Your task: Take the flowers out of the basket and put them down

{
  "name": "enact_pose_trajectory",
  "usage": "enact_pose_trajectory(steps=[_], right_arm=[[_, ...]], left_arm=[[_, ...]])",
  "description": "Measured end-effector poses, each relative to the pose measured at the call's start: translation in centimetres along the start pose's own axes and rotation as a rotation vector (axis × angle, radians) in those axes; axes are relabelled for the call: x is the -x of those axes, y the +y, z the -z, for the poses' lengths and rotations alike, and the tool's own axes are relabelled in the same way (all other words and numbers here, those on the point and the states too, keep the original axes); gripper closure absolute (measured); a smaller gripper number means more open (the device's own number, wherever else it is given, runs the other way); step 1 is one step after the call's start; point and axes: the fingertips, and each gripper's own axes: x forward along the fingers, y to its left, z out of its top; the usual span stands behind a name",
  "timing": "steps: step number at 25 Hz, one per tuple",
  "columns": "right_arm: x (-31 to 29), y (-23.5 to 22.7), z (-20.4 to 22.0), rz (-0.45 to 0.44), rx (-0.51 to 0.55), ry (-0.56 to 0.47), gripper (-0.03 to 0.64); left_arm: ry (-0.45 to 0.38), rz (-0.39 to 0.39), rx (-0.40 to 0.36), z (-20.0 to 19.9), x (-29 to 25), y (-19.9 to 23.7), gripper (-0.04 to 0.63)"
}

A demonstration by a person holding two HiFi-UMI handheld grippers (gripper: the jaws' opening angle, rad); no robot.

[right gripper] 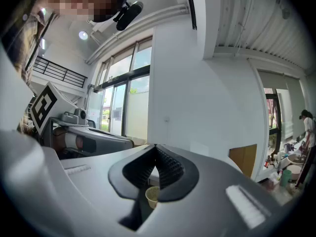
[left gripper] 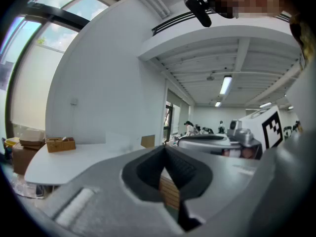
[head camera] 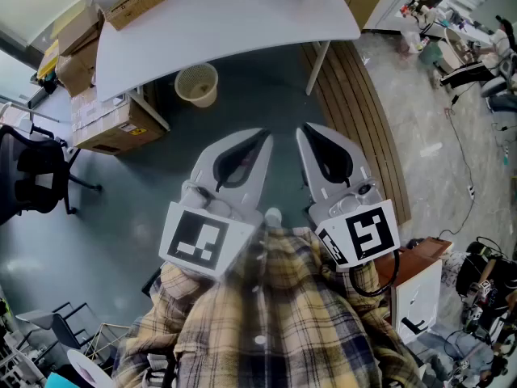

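While I hold both claws up close to my chest, neither has anything in it: my left claw (head camera: 263, 138) is pressed together on nothing, with only floor showing past its pads, and my right claw (head camera: 302, 130) is likewise closed tight and empty. No flowers show in any view, so I cannot say where they are. The only candidate container is a pale basket (head camera: 197, 84) on the floor under the edge of the white table (head camera: 242, 14), well apart from both claws, and it shows small between my right claw's closed pads in that claw's own view. The main risk I judge is heading for the wrong thing: that basket may be just a waste bin, and it is too small to tell whether anything lies inside. Reaching in with the claws closed would be another slip, since shut tips would shove stems or tip the light basket instead of taking hold. My plaid shirt (head camera: 266, 314) blocks the lower part of the head view, and most of the tabletop beyond the cardboard boxes (head camera: 136, 3) is cut off.
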Motion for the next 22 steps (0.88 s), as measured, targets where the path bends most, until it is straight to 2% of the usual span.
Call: enact_pose_trajectory(steps=[17, 22], right_arm=[[4.8, -3.5, 1.4, -0.046, -0.005, -0.001, 0.612], [4.6, -5.1, 2.0, -0.054, -0.007, 0.008, 0.612]], left_arm=[[-0.008, -0.068, 0.013, 1.0, -1.9, -4.8, 0.595], [-0.010, -0.090, 0.009, 1.0, -3.4, -4.6, 0.595]])
